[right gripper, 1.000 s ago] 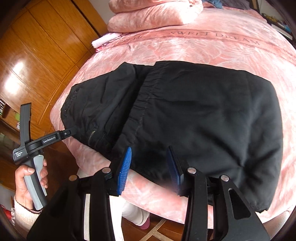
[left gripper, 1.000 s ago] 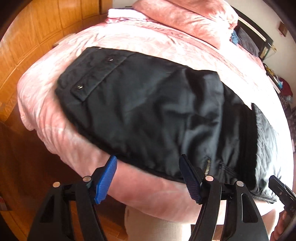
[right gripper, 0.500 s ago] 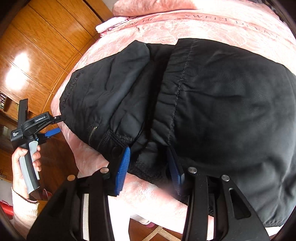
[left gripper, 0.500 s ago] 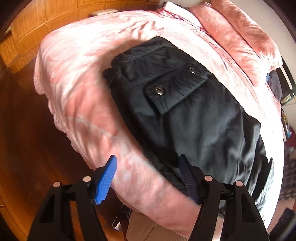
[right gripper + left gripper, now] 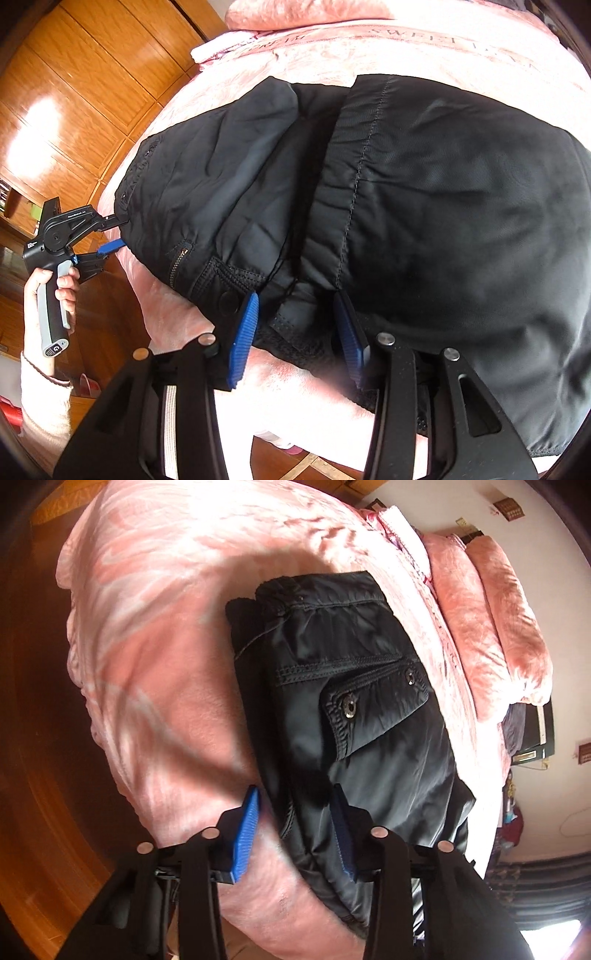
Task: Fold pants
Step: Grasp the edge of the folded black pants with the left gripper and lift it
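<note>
The black pants lie folded on the pink bedspread, with a snap pocket flap on top and the waistband end at the near bed edge. My left gripper is open, its blue pads either side of the pants' near edge; it also shows in the right wrist view at the left end of the pants. My right gripper is open, its pads straddling the near edge where the folded layers meet beside a zipper.
Folded pink blankets lie stacked at the head of the bed. Wooden wardrobe doors stand to the left. Wooden floor lies below the bed edge. A dark headboard and clutter sit at the far right.
My left gripper swung around to the pants' pocket end, closed in on the near edge and narrowed its jaws. My right gripper moved forward until its pads straddle the edge.
</note>
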Demonstrator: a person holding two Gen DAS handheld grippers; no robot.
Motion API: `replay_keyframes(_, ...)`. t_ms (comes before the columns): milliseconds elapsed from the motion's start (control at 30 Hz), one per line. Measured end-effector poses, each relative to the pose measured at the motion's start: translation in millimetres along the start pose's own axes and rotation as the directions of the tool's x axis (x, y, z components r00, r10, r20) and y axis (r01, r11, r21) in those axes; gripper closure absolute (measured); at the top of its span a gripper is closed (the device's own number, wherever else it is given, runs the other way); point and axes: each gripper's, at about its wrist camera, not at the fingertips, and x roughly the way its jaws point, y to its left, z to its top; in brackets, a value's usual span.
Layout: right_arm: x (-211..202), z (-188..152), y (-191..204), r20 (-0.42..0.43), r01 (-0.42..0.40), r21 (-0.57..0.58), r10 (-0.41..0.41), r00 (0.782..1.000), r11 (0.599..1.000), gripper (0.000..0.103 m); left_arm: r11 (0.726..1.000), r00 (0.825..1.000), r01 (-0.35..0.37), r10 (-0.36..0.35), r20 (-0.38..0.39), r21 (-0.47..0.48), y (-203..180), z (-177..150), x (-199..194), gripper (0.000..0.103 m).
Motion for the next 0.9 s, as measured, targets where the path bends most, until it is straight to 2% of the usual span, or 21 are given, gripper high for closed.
replay_keyframes(267,3,0,4,0.004,0.008,-0.018,-0.008,1.0,1.0,0.055,0.998,0.999,0.034,-0.035,-0.023,-0.058,3,14,15,0.068)
replay_keyframes(367,4,0,4,0.003,0.007,-0.018,-0.007,1.0,1.0,0.054,0.999,1.0,0.026,-0.026,-0.003,-0.036,-5,14,16,0.078)
replay_keyframes(500,4,0,4,0.004,0.003,-0.018,-0.003,1.0,1.0,0.054,0.999,0.999,0.018,-0.016,0.051,-0.049,-14,8,10,0.091)
replay_keyframes(633,5,-1,3,0.005,-0.004,-0.013,0.004,1.0,1.0,0.054,0.999,0.99,0.006,-0.011,0.138,0.034,-39,0,-5,0.093)
replay_keyframes(767,4,-1,0,0.007,-0.012,-0.006,0.012,1.0,1.0,0.054,0.989,0.977,0.096,-0.116,0.181,0.115,-62,-3,-23,0.093)
replay_keyframes(900,1,-1,-3,0.011,-0.023,0.01,0.022,1.0,1.0,0.054,0.961,0.956,0.167,-0.212,0.203,0.22,-98,-10,-36,0.093)
